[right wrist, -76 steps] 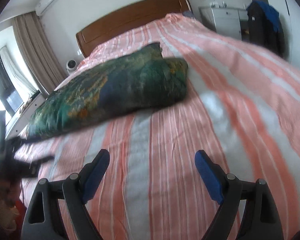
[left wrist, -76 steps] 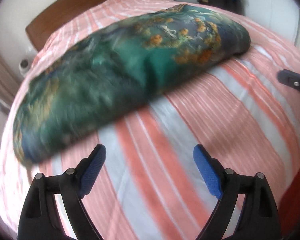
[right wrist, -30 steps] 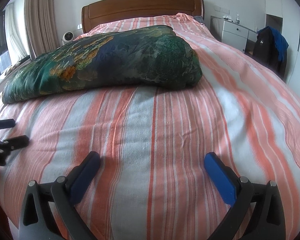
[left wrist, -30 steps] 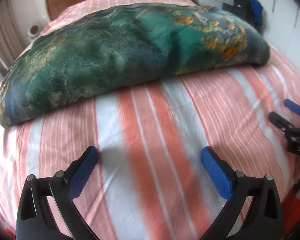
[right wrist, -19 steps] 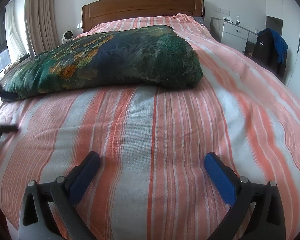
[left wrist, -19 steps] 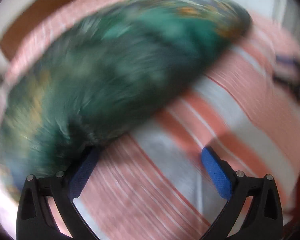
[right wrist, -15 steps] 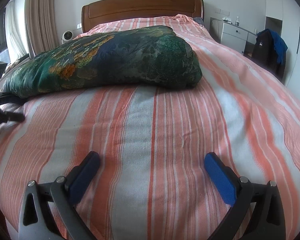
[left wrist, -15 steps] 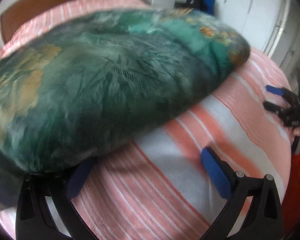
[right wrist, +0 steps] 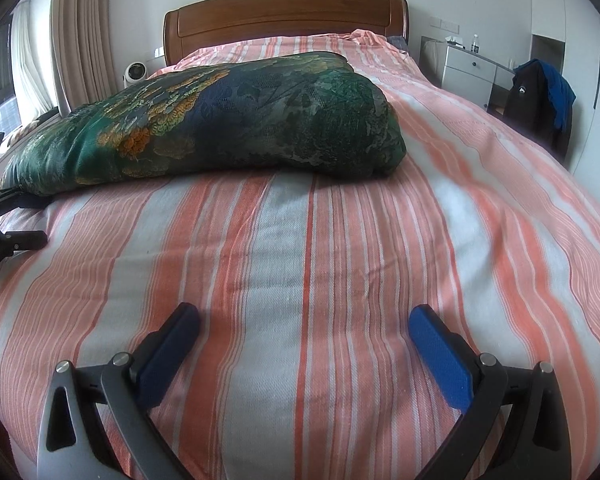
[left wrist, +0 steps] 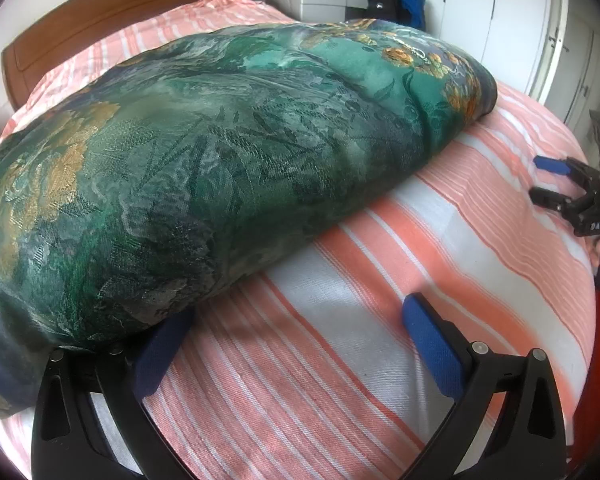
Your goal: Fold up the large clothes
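Note:
A folded green quilt-like cloth with gold and blue flower print lies across the striped bed; it also shows in the right wrist view. My left gripper is open at the cloth's near left end, its left finger tucked under the cloth's edge. It also shows at the left edge of the right wrist view. My right gripper is open and empty over the bare bedspread, well short of the cloth. It also shows at the right in the left wrist view.
The bed has an orange and white striped spread and a wooden headboard. A white dresser and a chair with dark clothes stand to the right. Curtains and a small fan are at the left.
My left gripper has moved in to the cloth's left end, and its left finger now sits under the edge. The right gripper has hardly moved.

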The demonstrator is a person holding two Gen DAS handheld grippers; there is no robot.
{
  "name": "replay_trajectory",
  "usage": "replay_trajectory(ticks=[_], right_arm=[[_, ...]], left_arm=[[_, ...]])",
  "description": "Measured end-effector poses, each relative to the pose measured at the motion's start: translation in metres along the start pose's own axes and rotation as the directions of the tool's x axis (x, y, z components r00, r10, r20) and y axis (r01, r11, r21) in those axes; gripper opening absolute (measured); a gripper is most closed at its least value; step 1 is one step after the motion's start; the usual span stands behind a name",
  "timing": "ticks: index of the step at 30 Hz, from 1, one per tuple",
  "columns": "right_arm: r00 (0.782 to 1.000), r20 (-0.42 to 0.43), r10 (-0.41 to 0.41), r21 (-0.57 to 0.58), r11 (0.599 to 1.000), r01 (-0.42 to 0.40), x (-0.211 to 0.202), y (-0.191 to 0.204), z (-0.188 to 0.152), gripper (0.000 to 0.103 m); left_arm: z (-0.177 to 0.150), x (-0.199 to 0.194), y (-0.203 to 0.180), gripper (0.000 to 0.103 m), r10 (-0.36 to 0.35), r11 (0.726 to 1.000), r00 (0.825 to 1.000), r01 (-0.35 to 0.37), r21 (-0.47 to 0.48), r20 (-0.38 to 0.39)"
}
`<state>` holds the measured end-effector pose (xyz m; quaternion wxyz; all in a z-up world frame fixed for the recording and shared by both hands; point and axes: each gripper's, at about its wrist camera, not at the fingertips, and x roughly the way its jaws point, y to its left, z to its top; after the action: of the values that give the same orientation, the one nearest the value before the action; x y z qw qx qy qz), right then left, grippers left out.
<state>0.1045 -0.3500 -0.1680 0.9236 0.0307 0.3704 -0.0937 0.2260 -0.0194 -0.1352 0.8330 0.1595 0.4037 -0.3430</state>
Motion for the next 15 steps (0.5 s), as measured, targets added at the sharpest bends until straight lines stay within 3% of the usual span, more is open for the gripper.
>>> replay_trajectory(ticks=[15], right_arm=[[1.000, 0.000, 0.000, -0.001, 1.000, 0.000, 0.0001, -0.0002, 0.0002, 0.103]], left_arm=[[0.0007, 0.0008, 0.0002, 0.103, 0.001, 1.000, 1.000, -0.001, 0.001, 0.000]])
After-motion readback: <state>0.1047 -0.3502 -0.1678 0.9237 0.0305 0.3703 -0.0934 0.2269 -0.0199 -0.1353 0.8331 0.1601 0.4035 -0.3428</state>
